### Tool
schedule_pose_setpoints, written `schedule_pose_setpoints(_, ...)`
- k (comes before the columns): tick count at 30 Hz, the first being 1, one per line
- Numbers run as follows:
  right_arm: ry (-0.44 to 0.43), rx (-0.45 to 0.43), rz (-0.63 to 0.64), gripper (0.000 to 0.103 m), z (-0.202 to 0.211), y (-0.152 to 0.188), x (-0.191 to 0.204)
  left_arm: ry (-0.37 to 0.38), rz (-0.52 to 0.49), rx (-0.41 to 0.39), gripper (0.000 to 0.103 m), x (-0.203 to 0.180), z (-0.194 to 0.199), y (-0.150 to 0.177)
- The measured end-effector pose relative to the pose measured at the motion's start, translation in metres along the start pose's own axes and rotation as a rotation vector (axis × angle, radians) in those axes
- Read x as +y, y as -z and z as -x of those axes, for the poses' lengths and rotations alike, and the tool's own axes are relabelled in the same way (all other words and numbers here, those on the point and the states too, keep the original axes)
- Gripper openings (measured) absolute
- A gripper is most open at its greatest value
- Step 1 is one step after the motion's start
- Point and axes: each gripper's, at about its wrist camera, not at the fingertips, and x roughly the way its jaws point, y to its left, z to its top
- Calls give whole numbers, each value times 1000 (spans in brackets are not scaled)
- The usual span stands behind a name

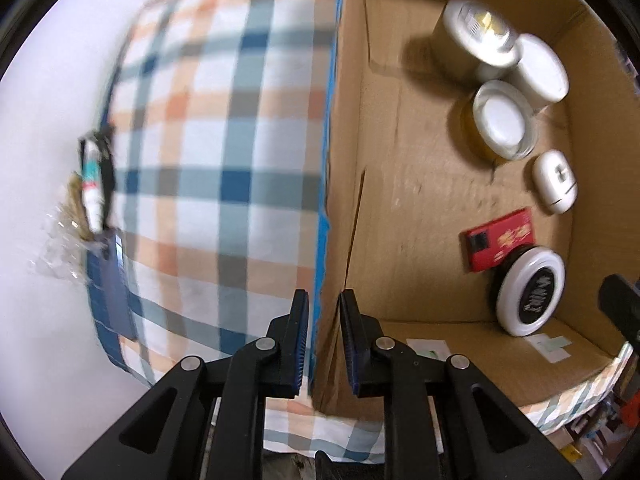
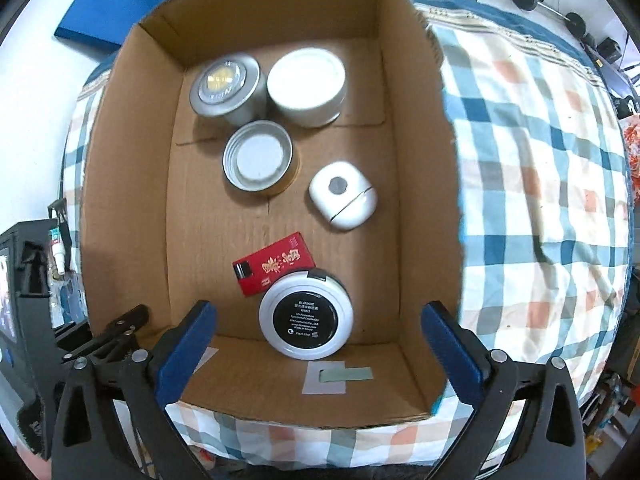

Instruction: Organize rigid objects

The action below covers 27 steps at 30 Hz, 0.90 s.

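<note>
Looking down: both hand-held grippers point straight down over a cardboard box that sits on a plaid cloth.
Right gripper: jaws spread as wide as they go, blue pads well apart, nothing between them; it hangs above the near end of the box.
Left gripper: jaws nearly together with only a narrow slit between the blue pads, and nothing held; it hangs over the box's left wall, seen edge-on.
Compact: a round white case with a black printed label facing up, lying on the box floor against the near wall, directly under the right gripper's open jaws and apart from them.
Red carton: a small flat red box with gold print, lying just behind the compact and touching it or tucked slightly under its rim.
White case: a rounded white shell with a grey disc on top, alone in the middle of the floor, towards the right.
Jar with silver lid: upright near the centre-left, amber showing below the lid.
Metal tin: far left corner, its top shiny with a yellow glint.
White jar: just beside the tin on its right, the two touching or almost so.
Outside the box: a small tube with a teal band lies at the cloth's far edge, blurred.
</note>
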Motion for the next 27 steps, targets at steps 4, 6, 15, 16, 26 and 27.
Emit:
schedule_pose_setpoints(4, -12, -35, 2, 103, 19, 7, -6, 6, -4, -74, 15, -5, 36, 0)
schedule_pose_setpoints(6, -15, -58, 0, 103, 28, 14, 3, 1, -11, -112, 17, -9, 53, 1)
schedule_pose_setpoints(15, -14, -140, 3, 103, 77, 32, -9, 103, -7, -211, 75, -18, 109, 9)
schedule_pose_setpoints(16, -12, -151, -1, 103, 83, 34, -12, 125, -7, -217, 84, -20, 114, 11)
schedule_pose_setpoints(26, -29, -217, -29, 103, 121, 46, -29, 86, -12, -317, 87, -28, 161, 30)
schedule_pose_setpoints(27, -36, -223, -28, 103, 127, 49, -30, 78, -11, -326, 87, -28, 167, 33)
